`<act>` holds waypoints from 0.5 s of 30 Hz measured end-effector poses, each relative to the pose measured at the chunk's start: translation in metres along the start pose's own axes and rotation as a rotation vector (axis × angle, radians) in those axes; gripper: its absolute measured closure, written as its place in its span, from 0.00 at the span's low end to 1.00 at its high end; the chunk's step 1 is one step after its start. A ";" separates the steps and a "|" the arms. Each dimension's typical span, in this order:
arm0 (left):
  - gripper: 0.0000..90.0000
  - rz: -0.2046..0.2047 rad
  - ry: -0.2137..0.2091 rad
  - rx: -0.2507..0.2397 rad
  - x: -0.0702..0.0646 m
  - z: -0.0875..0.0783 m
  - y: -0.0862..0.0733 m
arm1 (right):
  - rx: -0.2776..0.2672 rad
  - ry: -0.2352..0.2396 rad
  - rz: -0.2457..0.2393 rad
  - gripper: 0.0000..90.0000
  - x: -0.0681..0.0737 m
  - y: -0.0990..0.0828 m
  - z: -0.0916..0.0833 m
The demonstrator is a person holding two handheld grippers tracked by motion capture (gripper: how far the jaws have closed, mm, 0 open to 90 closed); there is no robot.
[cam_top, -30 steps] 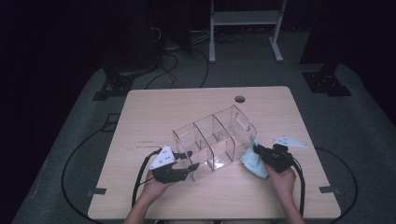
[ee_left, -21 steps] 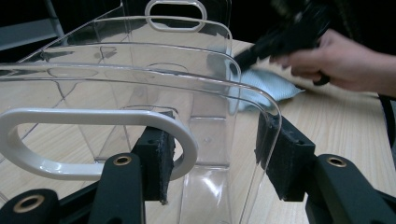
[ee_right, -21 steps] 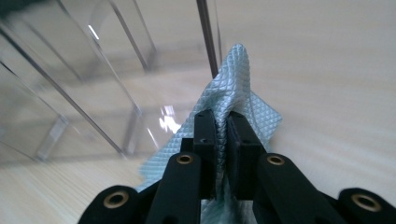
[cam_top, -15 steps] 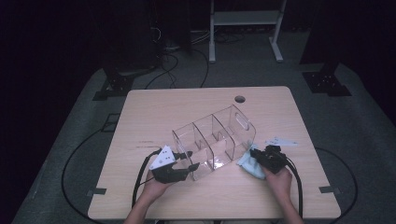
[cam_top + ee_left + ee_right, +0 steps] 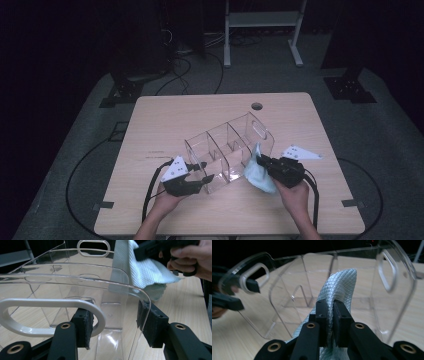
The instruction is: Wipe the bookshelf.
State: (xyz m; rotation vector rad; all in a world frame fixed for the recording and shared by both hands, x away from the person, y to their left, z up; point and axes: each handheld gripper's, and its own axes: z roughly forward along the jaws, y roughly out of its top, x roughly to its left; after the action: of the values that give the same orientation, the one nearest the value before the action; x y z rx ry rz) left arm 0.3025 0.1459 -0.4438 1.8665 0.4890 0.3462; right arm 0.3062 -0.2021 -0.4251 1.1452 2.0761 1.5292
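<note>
High view: right gripper [image 5: 260, 161], clenching the cloth [image 5: 257, 175], has risen to the organizer [image 5: 227, 150] held by left gripper [image 5: 206, 172]

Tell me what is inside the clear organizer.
The clear organizer shows bare compartments between its dividers. The cloth, pinched by the right gripper, lies against its side wall, hiding part of it.

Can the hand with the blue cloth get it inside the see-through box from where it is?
Probably yes. The right gripper is shut on the cloth right beside the clear box, whose top is open with nothing covering it. The left gripper grips the box's near end wall, away from the cloth's side.
</note>
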 end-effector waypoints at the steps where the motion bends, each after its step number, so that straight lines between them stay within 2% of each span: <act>1: 0.53 0.000 0.000 0.000 0.000 0.000 0.000 | -0.003 0.007 -0.005 0.92 0.002 0.003 0.001; 4: 0.53 0.001 0.000 0.000 0.000 0.000 0.000 | 0.000 0.007 -0.014 0.92 0.006 0.008 0.004; 9: 0.53 0.000 0.002 -0.001 0.000 0.000 0.000 | 0.032 -0.008 -0.013 0.92 0.003 0.002 0.013; 11: 0.53 0.000 0.002 -0.001 0.000 0.000 0.000 | 0.063 -0.019 -0.003 0.92 0.000 -0.009 0.022; 13: 0.53 -0.001 0.002 -0.002 0.000 0.000 0.000 | 0.068 -0.013 0.025 0.92 -0.003 -0.017 0.027; 15: 0.53 0.000 0.005 -0.002 -0.001 0.001 0.000 | 0.074 -0.016 0.027 0.92 -0.005 -0.021 0.030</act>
State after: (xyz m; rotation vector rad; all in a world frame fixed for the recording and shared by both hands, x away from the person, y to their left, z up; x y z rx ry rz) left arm 0.3026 0.1445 -0.4439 1.8644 0.4917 0.3513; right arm 0.3203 -0.1883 -0.4558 1.2126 2.1315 1.4612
